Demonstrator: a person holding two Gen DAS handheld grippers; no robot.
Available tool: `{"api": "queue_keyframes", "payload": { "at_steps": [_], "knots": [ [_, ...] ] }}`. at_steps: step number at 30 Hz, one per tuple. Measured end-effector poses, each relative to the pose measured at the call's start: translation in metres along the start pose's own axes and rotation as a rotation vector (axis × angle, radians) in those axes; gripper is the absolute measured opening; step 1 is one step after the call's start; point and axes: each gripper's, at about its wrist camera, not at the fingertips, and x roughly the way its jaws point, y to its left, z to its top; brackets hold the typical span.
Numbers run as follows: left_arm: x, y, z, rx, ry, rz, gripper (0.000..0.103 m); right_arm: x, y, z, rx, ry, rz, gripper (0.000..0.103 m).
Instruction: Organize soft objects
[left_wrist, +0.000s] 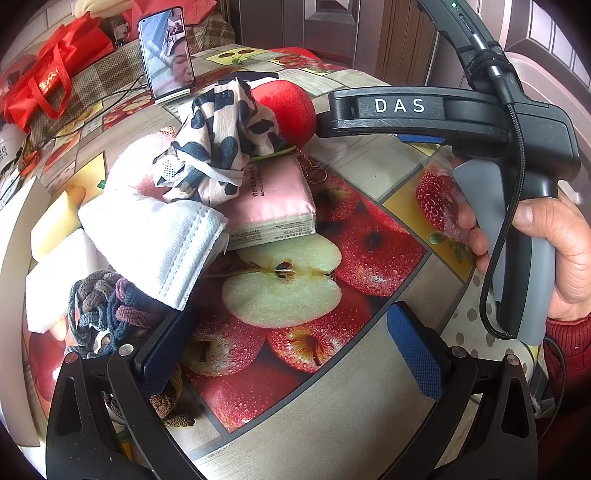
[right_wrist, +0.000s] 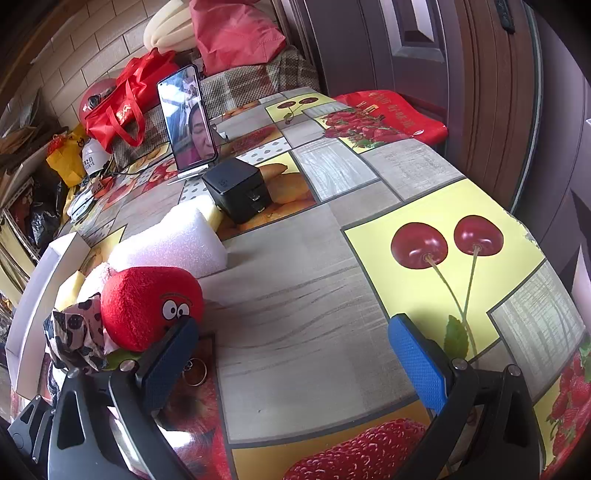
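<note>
**Q:** Which step was in hand?

**A:** I held both the left gripper (left_wrist: 291, 347) and right gripper (right_wrist: 295, 362) spread, empty. The red plush apple toy (right_wrist: 147, 306) sat mid-table (right_wrist: 295, 295); grasping it came next, I judged.

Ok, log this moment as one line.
left tool: open, empty | right tool: open, empty, beside red plush | soft pile: cow-print cloth atop pink tissue pack | ungrasped

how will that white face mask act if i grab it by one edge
The white face mask looks like thin pleated fabric, so it will probably droop rather than stay flat. It seems very light. It leans against the pink tissue pack, so it may drag across that.
</note>
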Motion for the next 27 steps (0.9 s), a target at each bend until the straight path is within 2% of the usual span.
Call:
{"api": "queue_keyframes", "payload": {
  "at_steps": [6,10,14,20,27],
  "knots": [
    [0.002,0.001,0.003,0.032,-0.002,-0.017,0.103,0.001,0.003,0.0,-0.011,0.005,-0.016,0.103],
    [0.004,0.007,0.006,0.085,-0.03,-0.052,0.103,0.004,0.008,0.001,-0.039,0.018,-0.055,0.103],
    [0.005,0.016,0.006,0.089,-0.036,-0.065,0.102,0.007,0.011,0.001,-0.061,0.029,-0.084,0.103],
    [0.003,0.023,0.003,0.14,-0.044,-0.102,0.102,0.017,0.023,0.0,-0.136,0.067,-0.185,0.103],
    [0.001,0.049,0.001,0.089,-0.06,-0.088,0.102,0.018,0.022,0.0,-0.132,0.065,-0.19,0.103]
  ]
}}
